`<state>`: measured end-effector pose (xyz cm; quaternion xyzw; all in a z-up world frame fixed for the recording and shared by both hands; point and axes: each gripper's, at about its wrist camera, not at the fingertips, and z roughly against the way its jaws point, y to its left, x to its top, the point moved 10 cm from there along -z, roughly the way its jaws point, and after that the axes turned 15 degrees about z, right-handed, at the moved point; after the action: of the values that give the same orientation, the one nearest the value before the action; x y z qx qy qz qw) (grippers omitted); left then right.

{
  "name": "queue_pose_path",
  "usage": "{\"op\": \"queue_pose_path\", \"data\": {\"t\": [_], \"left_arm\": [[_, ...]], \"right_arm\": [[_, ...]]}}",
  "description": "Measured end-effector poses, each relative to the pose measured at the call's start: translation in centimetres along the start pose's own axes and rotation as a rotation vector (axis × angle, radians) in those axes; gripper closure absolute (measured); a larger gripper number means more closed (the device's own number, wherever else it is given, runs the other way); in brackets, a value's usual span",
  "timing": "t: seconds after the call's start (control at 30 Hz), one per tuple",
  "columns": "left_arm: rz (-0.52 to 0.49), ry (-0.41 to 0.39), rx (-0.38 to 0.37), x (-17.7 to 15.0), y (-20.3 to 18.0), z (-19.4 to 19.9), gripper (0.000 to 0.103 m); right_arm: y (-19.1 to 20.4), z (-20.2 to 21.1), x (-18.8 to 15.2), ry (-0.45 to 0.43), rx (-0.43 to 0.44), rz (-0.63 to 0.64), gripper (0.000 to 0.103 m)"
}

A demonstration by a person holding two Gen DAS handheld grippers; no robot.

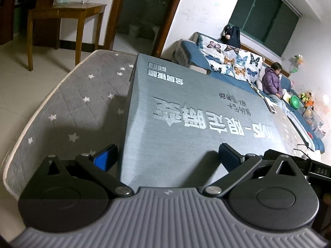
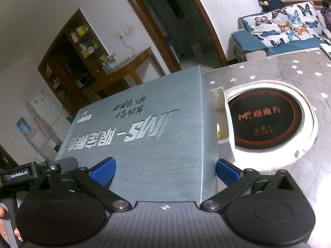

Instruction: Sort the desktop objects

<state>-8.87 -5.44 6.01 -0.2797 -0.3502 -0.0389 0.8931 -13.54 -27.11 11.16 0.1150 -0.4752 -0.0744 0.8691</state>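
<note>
A large grey box [image 1: 186, 111] with white printed characters lies on a grey star-patterned table cover [image 1: 68, 111]. My left gripper [image 1: 165, 157] is open, its blue-padded fingers [image 1: 105, 157] spread across the box's near left corner. In the right wrist view the same box [image 2: 149, 136] fills the middle. My right gripper [image 2: 165, 171] is open wide, its fingers [image 2: 103, 171] spanning the box's near right corner, the right pad beside the box's side wall. The other gripper's body [image 2: 31, 171] shows at the left edge.
A round black induction cooker [image 2: 266, 119] is set into the table right of the box. A blue sofa [image 1: 223, 66] with butterfly cushions and a seated person [image 1: 272, 78] lies beyond. A wooden side table [image 1: 68, 12] stands at the back left.
</note>
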Motion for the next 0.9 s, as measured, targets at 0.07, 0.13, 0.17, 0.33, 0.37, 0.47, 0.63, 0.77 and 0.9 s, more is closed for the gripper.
{"op": "queue_pose_path", "data": {"t": [0.07,0.13,0.17,0.33,0.37,0.47,0.63,0.77,0.9], "left_arm": [[-0.005,-0.002,-0.004,-0.6,0.0,0.6,0.001],[-0.018,-0.007,-0.007,-1.6,-0.1,1.2,0.001],[-0.019,-0.004,-0.008,-1.9,0.0,1.4,0.001],[-0.021,0.018,-0.008,-3.7,0.2,2.2,0.001],[-0.025,0.018,-0.007,-4.0,0.1,2.2,0.001],[-0.027,0.03,-0.005,-4.9,0.2,2.4,0.001],[-0.027,0.055,0.005,-6.0,0.5,2.6,0.001],[-0.03,0.073,0.013,-6.9,0.7,2.7,0.001],[-0.03,0.096,0.025,-7.7,1.2,2.6,0.001]], "right_arm": [[0.3,0.7,-0.6,-0.006,-0.003,-0.002,0.0],[0.5,1.5,-1.4,-0.01,-0.005,0.0,0.0],[0.7,1.7,-1.6,-0.011,-0.006,-0.001,0.0],[1.2,3.0,-3.4,-0.005,-0.011,0.003,0.0],[1.3,3.2,-3.7,-0.003,-0.015,0.004,0.0],[1.5,3.8,-4.8,0.003,-0.02,0.007,0.0],[1.5,4.4,-6.3,0.018,-0.022,-0.003,0.0],[1.6,4.7,-7.2,0.027,-0.019,-0.01,0.0],[1.6,4.9,-8.2,0.046,-0.019,-0.014,0.0]]}}
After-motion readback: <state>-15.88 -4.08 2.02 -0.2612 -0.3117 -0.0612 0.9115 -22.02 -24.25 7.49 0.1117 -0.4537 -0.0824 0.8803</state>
